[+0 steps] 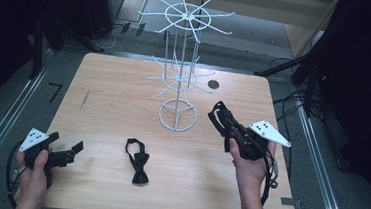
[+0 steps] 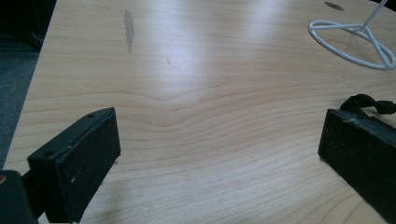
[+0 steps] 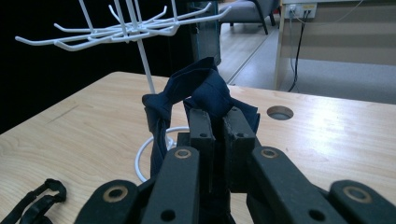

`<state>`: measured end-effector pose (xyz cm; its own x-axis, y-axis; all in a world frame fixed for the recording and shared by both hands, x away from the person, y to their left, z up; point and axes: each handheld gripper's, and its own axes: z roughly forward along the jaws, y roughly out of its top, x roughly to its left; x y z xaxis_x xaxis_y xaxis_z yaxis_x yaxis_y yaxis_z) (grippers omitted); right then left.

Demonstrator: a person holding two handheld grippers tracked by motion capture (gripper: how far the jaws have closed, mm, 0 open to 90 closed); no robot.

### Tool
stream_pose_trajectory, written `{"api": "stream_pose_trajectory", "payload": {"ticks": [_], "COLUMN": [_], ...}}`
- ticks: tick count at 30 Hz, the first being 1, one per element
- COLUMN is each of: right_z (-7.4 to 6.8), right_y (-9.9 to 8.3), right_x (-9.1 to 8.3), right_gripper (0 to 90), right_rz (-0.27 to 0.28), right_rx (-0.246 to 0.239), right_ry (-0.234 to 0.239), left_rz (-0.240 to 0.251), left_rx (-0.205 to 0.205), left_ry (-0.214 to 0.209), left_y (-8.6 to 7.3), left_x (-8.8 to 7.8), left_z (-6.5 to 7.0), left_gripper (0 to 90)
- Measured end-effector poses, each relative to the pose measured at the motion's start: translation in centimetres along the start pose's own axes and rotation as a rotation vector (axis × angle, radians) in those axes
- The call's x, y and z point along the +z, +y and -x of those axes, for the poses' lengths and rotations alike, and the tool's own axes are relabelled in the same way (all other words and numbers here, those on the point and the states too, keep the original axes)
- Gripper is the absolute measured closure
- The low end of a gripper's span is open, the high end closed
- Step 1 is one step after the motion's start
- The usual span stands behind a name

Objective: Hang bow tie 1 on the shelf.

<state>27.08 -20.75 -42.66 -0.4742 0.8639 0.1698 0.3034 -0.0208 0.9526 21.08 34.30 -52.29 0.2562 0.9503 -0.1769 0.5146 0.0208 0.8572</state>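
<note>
A white wire rack [image 1: 182,59] with two tiers of hooks stands on the wooden table [image 1: 114,94], just past its middle. My right gripper [image 1: 227,125] is lifted to the right of the rack's ring base, shut on a dark navy bow tie [image 3: 205,91] whose knot bulges above the jaws and whose strap hangs to the left. The rack's hooks [image 3: 126,28] spread behind it. A second, black bow tie [image 1: 137,165] lies flat on the table near the front. My left gripper [image 1: 66,143] hovers low at the front left, open, nothing between its pads [image 2: 88,154].
A round cable hole [image 1: 213,84] sits in the table behind the rack. The rack's base ring [image 2: 355,37] and the black tie's strap [image 2: 369,102] show in the left gripper view. Dark stands and cables surround the table; its left edge is close to my left hand.
</note>
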Motion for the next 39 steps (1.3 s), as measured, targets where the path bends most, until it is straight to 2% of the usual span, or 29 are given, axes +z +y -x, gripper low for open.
{"api": "stream_pose_trajectory", "payload": {"ticks": [39], "right_z": [-0.5], "right_y": [3.3], "right_x": [1.0], "right_gripper": [85.7], "right_rz": [0.048], "right_rx": [-0.007], "right_ry": [-0.001], "left_rz": [0.004], "left_rx": [0.002], "left_ry": [0.001], "left_y": [0.0], "left_x": [-0.1], "left_z": [0.0], "left_gripper": [0.0]}}
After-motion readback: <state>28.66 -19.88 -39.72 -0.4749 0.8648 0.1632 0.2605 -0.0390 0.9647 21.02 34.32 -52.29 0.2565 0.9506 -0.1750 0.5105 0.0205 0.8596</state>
